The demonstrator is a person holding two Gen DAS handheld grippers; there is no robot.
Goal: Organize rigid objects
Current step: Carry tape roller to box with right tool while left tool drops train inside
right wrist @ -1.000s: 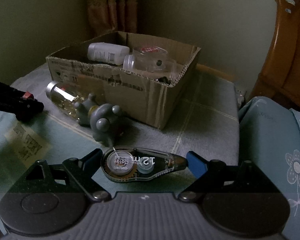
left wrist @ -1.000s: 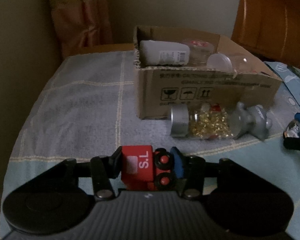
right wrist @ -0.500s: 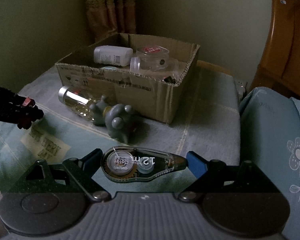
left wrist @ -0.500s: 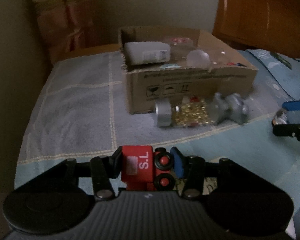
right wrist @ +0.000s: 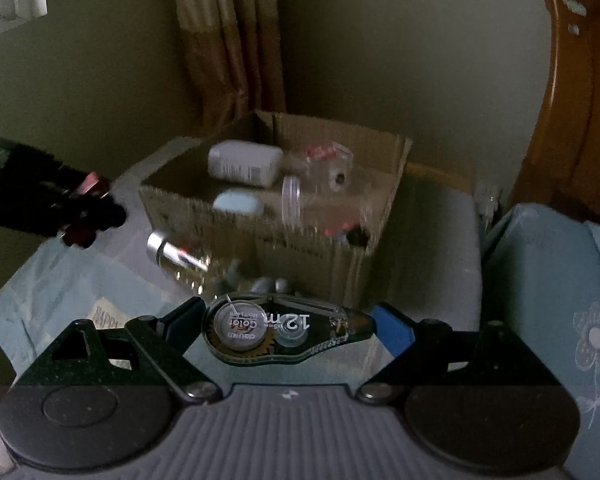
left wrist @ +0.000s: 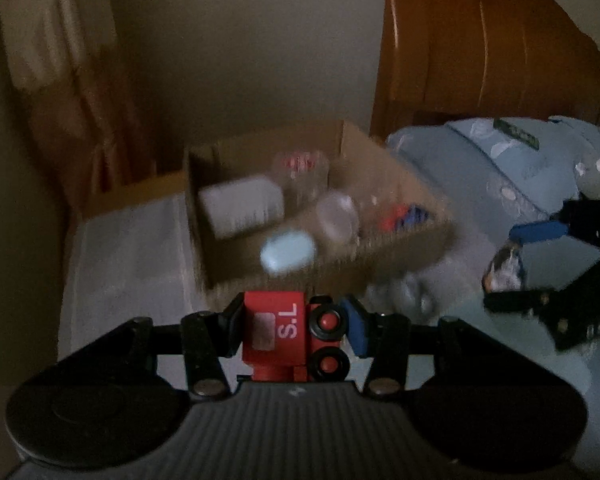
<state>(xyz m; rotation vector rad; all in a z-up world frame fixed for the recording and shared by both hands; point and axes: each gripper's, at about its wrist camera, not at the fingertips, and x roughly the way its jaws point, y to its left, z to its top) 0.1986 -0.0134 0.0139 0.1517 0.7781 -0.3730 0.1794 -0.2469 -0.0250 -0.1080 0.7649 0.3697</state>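
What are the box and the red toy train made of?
The box looks like plain brown cardboard: matte, with a wavy ridged cut edge. The red toy train in the left hand-held gripper seems to be smooth painted wood or plastic, with a flat blocky body and printed letters; the dim light leaves it open.

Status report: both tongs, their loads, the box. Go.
Left tongs shut on red toy train. Right tongs shut on correction tape. Cardboard box ahead, part filled, nothing blocking.
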